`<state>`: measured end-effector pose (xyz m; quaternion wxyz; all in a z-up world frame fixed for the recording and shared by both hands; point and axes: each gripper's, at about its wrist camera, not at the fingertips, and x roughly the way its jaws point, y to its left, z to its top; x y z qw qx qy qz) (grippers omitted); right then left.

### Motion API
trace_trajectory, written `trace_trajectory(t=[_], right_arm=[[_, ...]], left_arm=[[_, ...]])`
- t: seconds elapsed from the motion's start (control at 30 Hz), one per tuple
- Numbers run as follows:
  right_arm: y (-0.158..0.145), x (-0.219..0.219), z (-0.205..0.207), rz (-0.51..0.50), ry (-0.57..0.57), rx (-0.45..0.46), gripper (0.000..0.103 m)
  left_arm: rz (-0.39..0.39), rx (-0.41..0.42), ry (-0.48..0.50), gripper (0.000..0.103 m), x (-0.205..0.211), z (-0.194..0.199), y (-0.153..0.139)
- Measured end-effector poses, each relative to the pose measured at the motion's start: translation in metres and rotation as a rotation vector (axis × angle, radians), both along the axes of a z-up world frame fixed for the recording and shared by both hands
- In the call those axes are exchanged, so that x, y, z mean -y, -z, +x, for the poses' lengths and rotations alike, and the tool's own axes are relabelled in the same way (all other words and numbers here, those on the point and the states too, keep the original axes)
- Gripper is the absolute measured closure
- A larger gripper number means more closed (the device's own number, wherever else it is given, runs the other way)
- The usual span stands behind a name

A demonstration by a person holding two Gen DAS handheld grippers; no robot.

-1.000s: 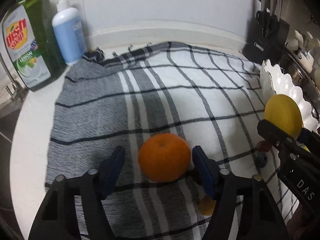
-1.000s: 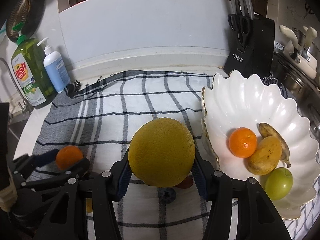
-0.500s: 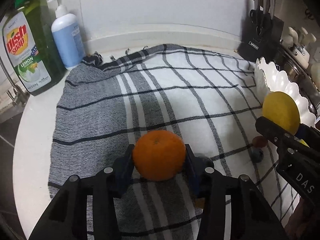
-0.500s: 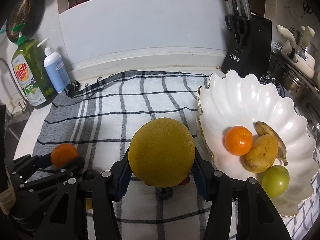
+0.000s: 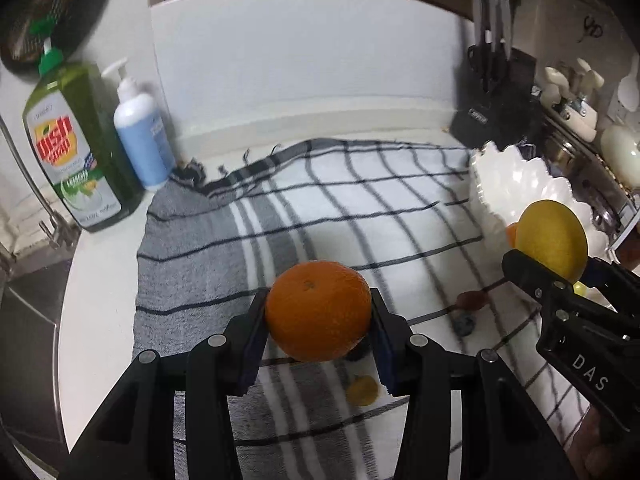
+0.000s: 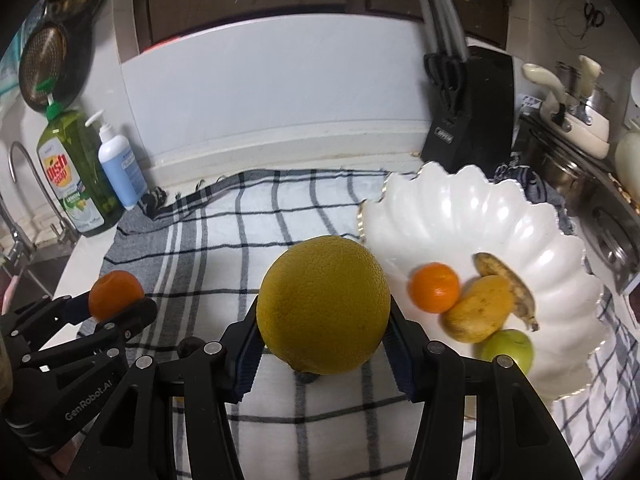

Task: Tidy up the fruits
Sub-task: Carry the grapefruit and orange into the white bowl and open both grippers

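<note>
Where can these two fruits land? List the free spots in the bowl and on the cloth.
Bowl: far and left parts bare; near right crowded by orange, mango, banana, apple. Cloth: wide bare patch between soap bottles and bowl.

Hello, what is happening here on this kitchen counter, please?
A person is sorting fruit with two handheld grippers. The left gripper is shut on an orange, held above the checked cloth. The right gripper is shut on a large yellow citrus beside the white scalloped bowl, which already holds a small orange, a mango, a banana and a green fruit.
</note>
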<state>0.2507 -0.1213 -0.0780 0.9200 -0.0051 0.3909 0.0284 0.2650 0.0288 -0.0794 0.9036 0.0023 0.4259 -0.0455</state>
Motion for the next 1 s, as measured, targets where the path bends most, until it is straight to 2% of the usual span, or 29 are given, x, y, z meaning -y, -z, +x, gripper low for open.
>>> trace_trajectory(t=[0.2, 0.5, 1.0], right_arm=[[-0.018, 0.027, -0.009, 0.007, 0.032, 0.02, 0.048], [-0.04, 0.082, -0.022, 0.007, 0.108, 0.054, 0.048], [-0.049, 0.163, -0.03, 0.028, 0.212, 0.077, 0.048]], left_arm=[[0.006, 0.041, 0.04, 0.057, 0.028, -0.005, -0.021], [-0.004, 0.06, 0.129, 0.057, 0.083, -0.007, -0.039], [0.014, 0.097, 0.235, 0.057, 0.162, 0.001, -0.054]])
